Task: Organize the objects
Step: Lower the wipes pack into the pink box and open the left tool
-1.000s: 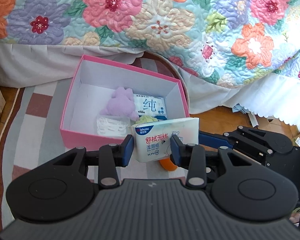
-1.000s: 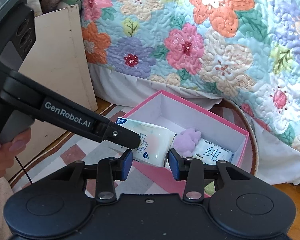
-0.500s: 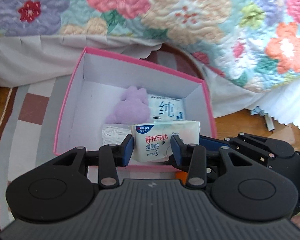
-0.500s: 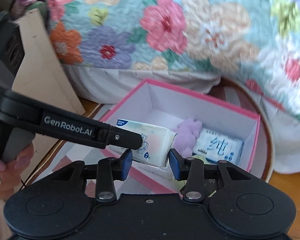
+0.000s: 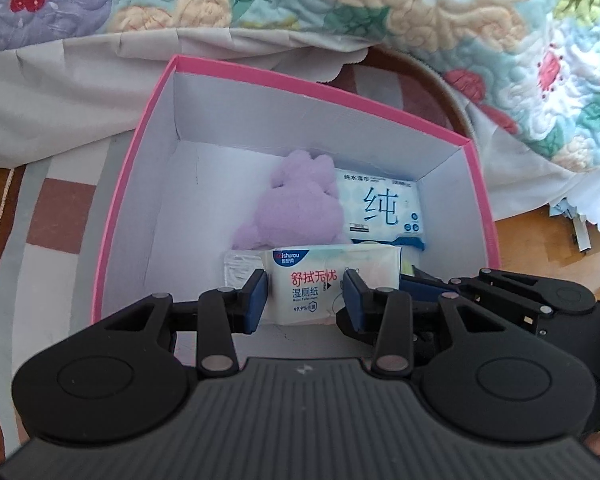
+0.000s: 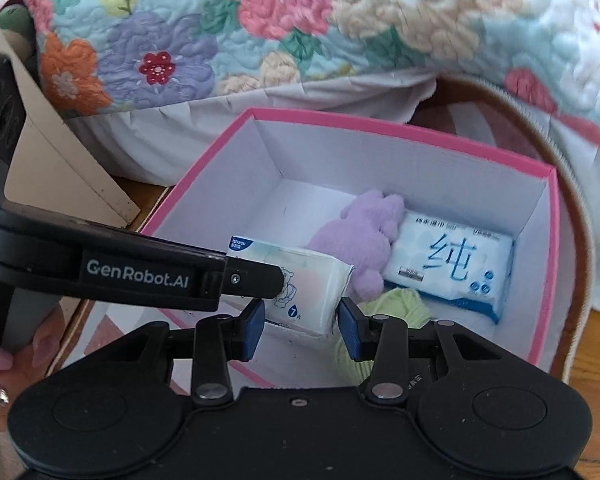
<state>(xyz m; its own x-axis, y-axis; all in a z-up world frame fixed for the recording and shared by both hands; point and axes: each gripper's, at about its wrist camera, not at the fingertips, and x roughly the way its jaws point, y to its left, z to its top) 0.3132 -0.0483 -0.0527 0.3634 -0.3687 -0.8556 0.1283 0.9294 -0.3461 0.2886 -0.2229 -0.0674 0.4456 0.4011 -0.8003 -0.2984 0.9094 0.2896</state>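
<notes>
Between the blue pads of the left gripper (image 5: 304,300) sits the wet-wipe pack (image 5: 312,280), clamped across its middle, printed face up. The right gripper (image 6: 302,316) is closed on one end of the same pack, though its right pad is so close to the wrapper edge that firm contact there is hard to confirm. The pack hangs just inside the near edge of the pink box (image 5: 140,152); whether it already rests on anything below cannot be told.

It looks light and soft: a thin film wrapper around moist sheets, so it will likely give under the pads and could slide if squeezed on the glossy faces alone. The flat sides near the middle seem the best hold, clear of the flap and the sealed ends.

Right beneath it, by the near wall, lie a small white packet (image 5: 240,268) and a pale green woolly thing (image 6: 404,304). Further in, a purple plush toy (image 5: 300,208) lies against a blue-and-white tissue pack (image 5: 380,208), which fills the far right corner. These crowd the right half, so the bare floor towards the left wall looks the easier spot.

Around the box, a striped rug (image 5: 60,216) carries it, a wooden board (image 6: 60,160) leans off to the left, and a white bed skirt (image 5: 60,80) under a floral quilt (image 5: 420,12) hangs just beyond the far edge
</notes>
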